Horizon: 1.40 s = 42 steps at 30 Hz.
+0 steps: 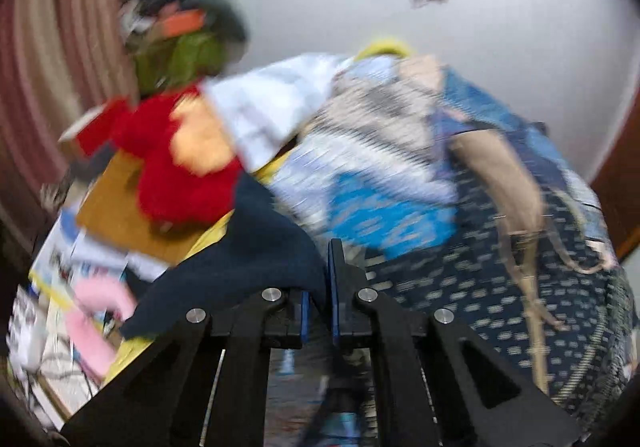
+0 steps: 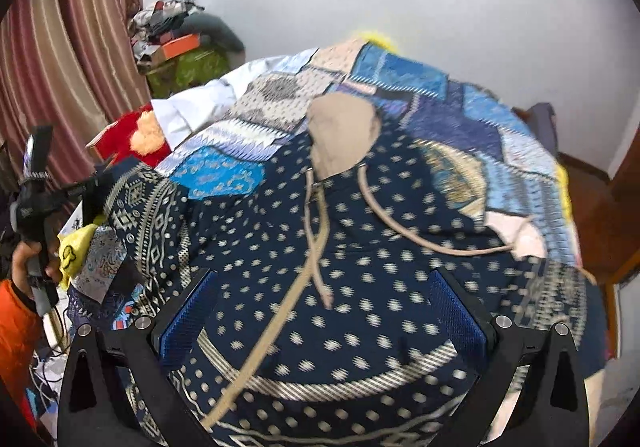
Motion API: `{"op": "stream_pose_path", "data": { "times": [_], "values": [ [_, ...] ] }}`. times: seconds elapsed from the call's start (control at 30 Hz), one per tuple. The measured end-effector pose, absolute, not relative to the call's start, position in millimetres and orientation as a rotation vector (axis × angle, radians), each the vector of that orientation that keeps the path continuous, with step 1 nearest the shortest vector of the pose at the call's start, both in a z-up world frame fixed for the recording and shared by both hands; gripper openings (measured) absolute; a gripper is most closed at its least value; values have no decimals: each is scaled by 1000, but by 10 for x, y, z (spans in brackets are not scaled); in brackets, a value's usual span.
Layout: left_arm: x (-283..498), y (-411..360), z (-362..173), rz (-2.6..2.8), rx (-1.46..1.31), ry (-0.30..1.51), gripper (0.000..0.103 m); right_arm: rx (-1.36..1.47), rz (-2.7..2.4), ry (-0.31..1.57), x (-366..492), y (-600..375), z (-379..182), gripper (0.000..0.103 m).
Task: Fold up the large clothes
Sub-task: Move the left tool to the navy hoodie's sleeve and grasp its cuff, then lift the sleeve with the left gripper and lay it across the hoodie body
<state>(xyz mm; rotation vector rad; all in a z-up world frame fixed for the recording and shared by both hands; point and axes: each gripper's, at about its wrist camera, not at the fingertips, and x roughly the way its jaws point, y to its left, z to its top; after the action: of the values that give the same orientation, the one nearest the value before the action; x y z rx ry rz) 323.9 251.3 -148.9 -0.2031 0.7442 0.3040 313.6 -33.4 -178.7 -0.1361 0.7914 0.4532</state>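
A navy hoodie (image 2: 320,247) with pale dots and a tan hood lies spread on the patchwork bedspread (image 2: 460,119), filling the centre and lower frame. At the left edge, the left tool (image 1: 332,287) has its jaws pinched on the hoodie's sleeve, lifting it. The right tool (image 2: 320,315) hangs wide over the hoodie's chest, gripping nothing.

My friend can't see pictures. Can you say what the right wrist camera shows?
A dark blue dotted hoodie with a tan hood and drawstrings lies spread on a patchwork quilt. The right tongs hang open over it. At the far left, the left tongs pinch the hoodie's patterned sleeve.
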Motion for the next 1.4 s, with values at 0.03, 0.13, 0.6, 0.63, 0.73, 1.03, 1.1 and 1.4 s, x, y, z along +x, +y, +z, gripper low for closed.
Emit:
{"op": "stream_pose_path", "data": {
  "times": [0.03,0.13,0.6,0.63,0.73,1.03,1.1,1.4],
  "values": [
    [3280,2380,-1439,273,-200,743,7,-142,442,779,3079,-391,-1727,103],
    [3388,2108,-1529,170,-225,784,7,-149,424,745,2940,-525,-1595,103],
    [3317,1657,-2687,56,-342,1170,41,-220,386,670,2293,-964,-1335,103],
    [3236,1713,-2633,58,-347,1158,47,-230,384,669,2267,-970,-1343,103],
    [3016,1930,-2420,78,-377,1092,60,-242,384,668,2244,-952,-1384,103],
    [2759,3115,-2286,282,-639,964,69,-270,441,674,2286,-582,-1542,103],
    [2763,3270,-2386,301,-690,968,69,-285,447,672,2297,-492,-1587,103],
    [3237,3427,-2523,399,-608,961,62,-275,480,735,2505,-362,-1788,103]
  ]
}}
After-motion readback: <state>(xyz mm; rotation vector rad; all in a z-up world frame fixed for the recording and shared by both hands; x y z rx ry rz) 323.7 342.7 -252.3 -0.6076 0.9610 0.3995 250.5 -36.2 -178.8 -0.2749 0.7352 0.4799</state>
